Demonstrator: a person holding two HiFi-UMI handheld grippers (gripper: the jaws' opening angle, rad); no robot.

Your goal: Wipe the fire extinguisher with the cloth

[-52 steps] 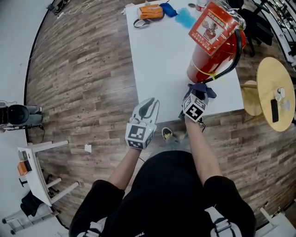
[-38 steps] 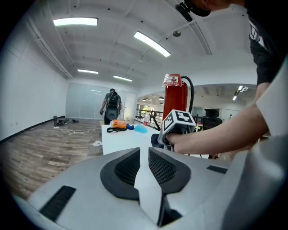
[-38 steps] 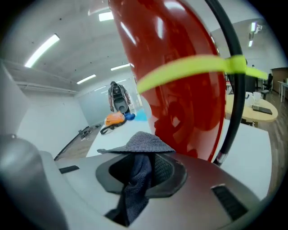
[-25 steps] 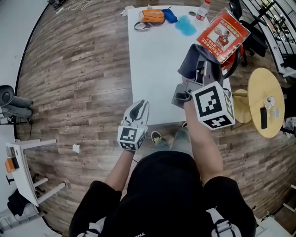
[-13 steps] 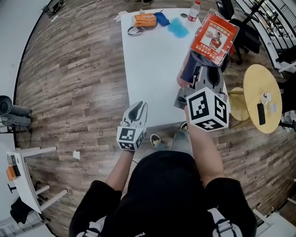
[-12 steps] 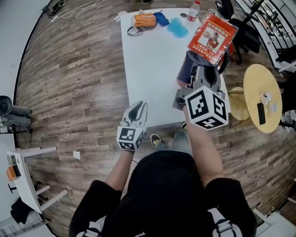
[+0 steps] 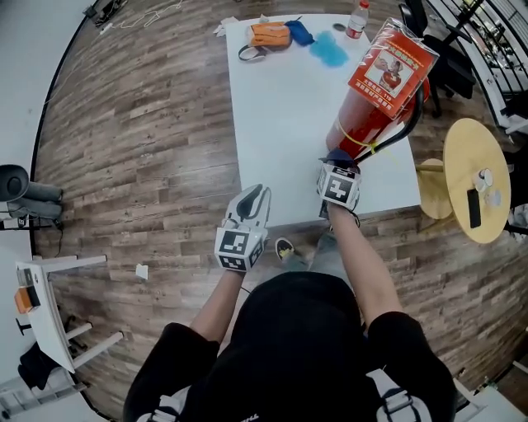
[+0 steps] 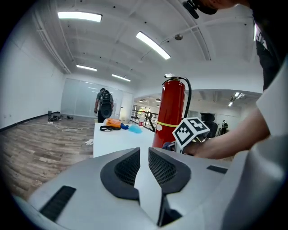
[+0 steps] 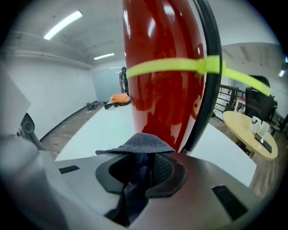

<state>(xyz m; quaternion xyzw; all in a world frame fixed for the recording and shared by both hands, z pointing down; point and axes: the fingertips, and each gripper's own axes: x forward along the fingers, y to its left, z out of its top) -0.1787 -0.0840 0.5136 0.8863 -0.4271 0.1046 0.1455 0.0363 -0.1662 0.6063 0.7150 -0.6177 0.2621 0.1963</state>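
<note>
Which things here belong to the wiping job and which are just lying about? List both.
In the job: fire extinguisher, upright on the white table; grey cloth, clamped in the right gripper near the cylinder's base.

Lying about: orange item, light blue cloth and bottle at the table's far end; round wooden side table; left gripper, empty.

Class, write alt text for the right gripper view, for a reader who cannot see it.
The jaws of the right gripper are shut on a grey cloth, held close against the lower body of a red fire extinguisher on a white table. A yellow-green band circles the cylinder and a black hose runs down its right side.
</note>
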